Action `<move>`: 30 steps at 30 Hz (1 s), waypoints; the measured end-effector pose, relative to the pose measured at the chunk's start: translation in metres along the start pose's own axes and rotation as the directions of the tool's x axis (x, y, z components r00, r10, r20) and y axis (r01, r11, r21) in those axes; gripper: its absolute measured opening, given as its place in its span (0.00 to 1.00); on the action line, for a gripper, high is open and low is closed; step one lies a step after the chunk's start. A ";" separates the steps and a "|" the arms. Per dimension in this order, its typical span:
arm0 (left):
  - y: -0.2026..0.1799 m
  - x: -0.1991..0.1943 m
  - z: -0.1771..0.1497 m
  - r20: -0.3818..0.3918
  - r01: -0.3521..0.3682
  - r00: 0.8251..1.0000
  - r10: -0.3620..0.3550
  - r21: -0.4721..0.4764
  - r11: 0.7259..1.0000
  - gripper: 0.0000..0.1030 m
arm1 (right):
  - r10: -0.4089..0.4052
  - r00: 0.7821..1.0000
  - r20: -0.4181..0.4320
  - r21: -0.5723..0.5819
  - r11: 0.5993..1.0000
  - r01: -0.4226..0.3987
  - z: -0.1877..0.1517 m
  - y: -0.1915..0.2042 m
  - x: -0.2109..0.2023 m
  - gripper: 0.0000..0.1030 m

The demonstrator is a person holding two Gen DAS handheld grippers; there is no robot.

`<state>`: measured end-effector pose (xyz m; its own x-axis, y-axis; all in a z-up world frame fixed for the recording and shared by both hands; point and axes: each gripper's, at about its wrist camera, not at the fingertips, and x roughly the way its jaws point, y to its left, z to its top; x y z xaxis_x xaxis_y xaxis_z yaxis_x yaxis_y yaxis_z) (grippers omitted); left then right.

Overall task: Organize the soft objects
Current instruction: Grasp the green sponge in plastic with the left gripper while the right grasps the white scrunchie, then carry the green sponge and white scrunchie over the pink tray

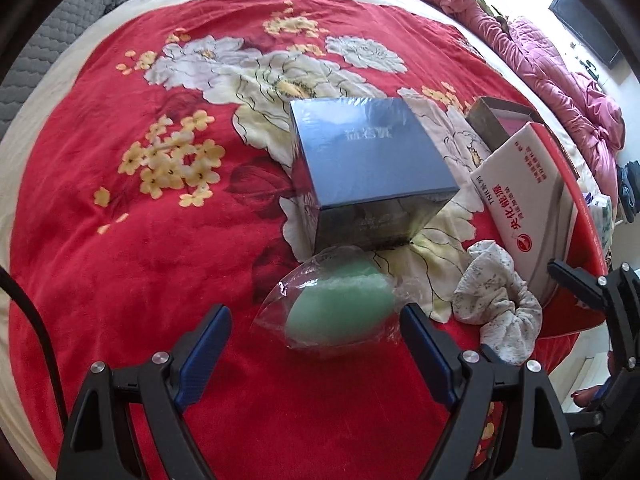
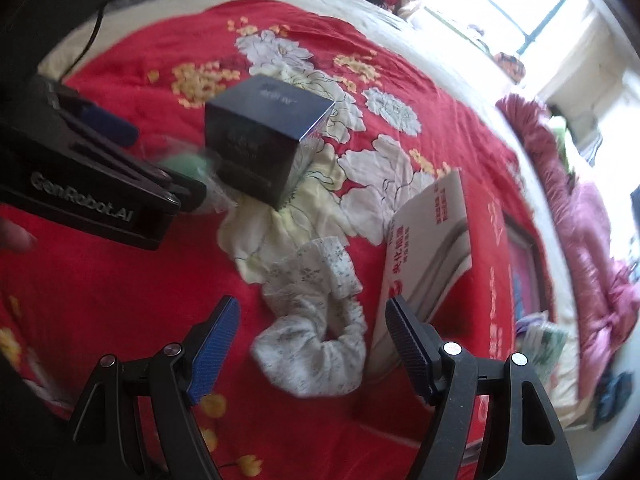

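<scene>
Right between the wide-spread fingers of the left gripper (image 1: 316,332) lies the green sponge (image 1: 340,304) in clear wrap, untouched. Similarly, the white scrunchie (image 2: 316,320) sits between the right gripper's (image 2: 312,332) wide fingers. Beyond both stands a dark blue box (image 1: 368,160) on the red floral blanket (image 1: 120,240).

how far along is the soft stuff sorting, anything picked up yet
Nothing looks sorted yet. The left gripper is open around the bagged green sponge, not closed on it. The right gripper is open over the white floral scrunchie. Both items lie on the red blanket, so grasping and placing remain.
</scene>
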<state>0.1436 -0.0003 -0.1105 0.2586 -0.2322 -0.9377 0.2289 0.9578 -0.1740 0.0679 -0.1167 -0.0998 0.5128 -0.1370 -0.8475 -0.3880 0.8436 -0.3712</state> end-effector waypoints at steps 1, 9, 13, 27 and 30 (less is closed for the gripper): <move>0.000 0.002 0.001 -0.003 0.007 1.000 -0.007 0.000 1.000 0.83 | -0.006 1.000 -0.007 -0.007 1.000 0.006 0.000 0.001 0.004 0.74; 0.001 0.013 0.002 -0.022 0.050 0.998 -0.050 0.004 0.999 0.83 | -0.047 0.998 -0.045 -0.053 0.998 0.045 0.001 0.005 0.028 0.51; 0.000 0.017 0.001 -0.026 0.053 0.998 -0.052 0.009 0.999 0.83 | -0.046 0.997 -0.067 -0.040 0.998 0.044 0.001 0.002 0.039 0.31; -0.016 0.020 0.004 -0.029 0.113 0.993 -0.113 0.018 0.993 0.42 | 0.185 0.980 0.073 0.227 0.954 -0.197 0.001 -0.047 -0.011 0.13; -0.019 0.018 0.001 -0.017 0.122 0.992 -0.122 0.014 0.992 0.41 | 0.218 0.970 0.110 0.278 0.930 -0.240 -0.002 -0.058 -0.024 0.13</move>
<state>0.1449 -0.0229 -0.1241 0.2130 -0.3441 -0.9144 0.2719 0.9198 -0.2828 0.0767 -0.1630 -0.0584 0.4967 0.1079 -0.8612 -0.2716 0.9617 -0.0361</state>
